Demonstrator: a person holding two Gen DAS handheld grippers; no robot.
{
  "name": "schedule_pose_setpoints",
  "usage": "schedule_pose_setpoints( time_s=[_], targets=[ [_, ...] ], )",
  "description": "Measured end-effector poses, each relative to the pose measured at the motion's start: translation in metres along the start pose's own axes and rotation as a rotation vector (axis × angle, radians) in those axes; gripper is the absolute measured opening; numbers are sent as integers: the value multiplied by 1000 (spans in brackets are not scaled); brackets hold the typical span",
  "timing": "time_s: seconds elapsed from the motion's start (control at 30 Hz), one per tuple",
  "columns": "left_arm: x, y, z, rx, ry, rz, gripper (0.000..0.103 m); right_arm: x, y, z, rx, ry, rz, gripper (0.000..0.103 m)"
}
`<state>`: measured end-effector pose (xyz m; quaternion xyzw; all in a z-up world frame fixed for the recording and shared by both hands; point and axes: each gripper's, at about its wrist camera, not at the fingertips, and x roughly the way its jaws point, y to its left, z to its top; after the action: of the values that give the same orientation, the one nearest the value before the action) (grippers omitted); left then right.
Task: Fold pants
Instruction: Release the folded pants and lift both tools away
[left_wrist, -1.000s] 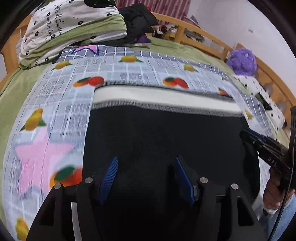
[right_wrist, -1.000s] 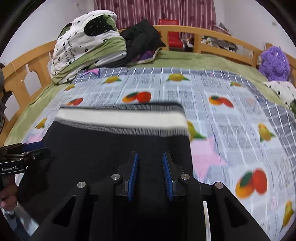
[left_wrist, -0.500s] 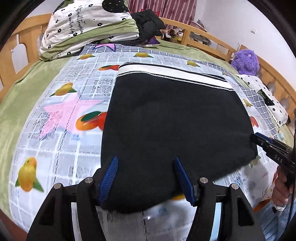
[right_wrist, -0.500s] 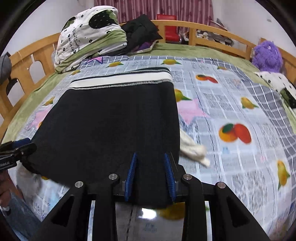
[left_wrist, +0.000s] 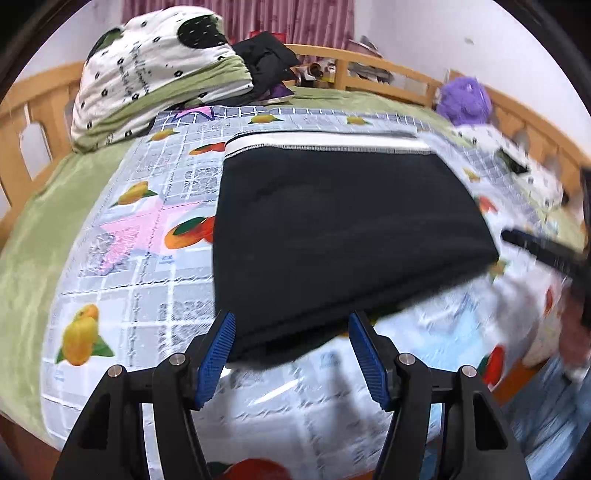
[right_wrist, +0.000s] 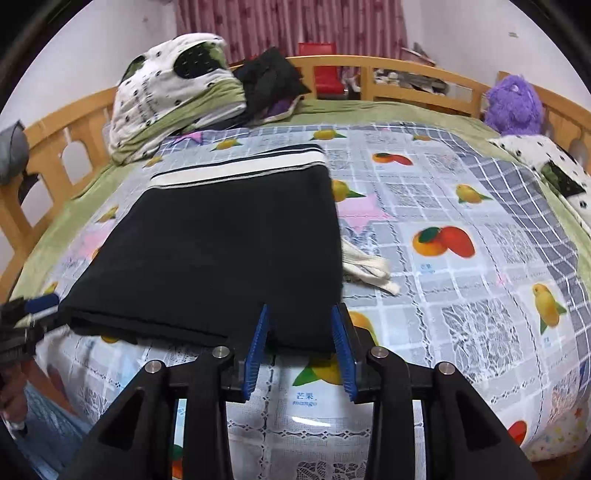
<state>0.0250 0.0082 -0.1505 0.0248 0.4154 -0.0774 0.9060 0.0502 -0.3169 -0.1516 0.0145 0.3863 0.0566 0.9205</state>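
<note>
The pants (right_wrist: 221, 251) lie folded into a dark rectangle on the fruit-print sheet (right_wrist: 461, 280) of the bed, the white-striped waistband (right_wrist: 240, 166) at the far end and the near fold close to the bed's front edge. The left gripper (left_wrist: 288, 354) stands released, its blue pads wide on either side of the near left corner without pressing it. The right gripper (right_wrist: 301, 347) has just been opening; the near right corner sits between its pads, but they look clear of the cloth. A pale drawstring (right_wrist: 369, 269) pokes out at the right side. The fabric looks soft, thick and limp, light enough to lift but prone to sag and slide layer over layer, so any further fold would best start from both near corners, pinching all layers together.
</note>
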Motion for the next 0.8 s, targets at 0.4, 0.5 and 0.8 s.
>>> schedule_pose_setpoints(
  time_s=[0.4,0.5,0.8],
  targets=[
    [21,32,-4,-103,66,61,62,52,-16,-1,31,115,-82,37],
    [2,32,-2,-98,18,6,62,35,-16,5,36,78,-81,37],
    [-29,8,22,-141,-30,-5,62,-14,2,24,48,35,-83,41]
  ],
)
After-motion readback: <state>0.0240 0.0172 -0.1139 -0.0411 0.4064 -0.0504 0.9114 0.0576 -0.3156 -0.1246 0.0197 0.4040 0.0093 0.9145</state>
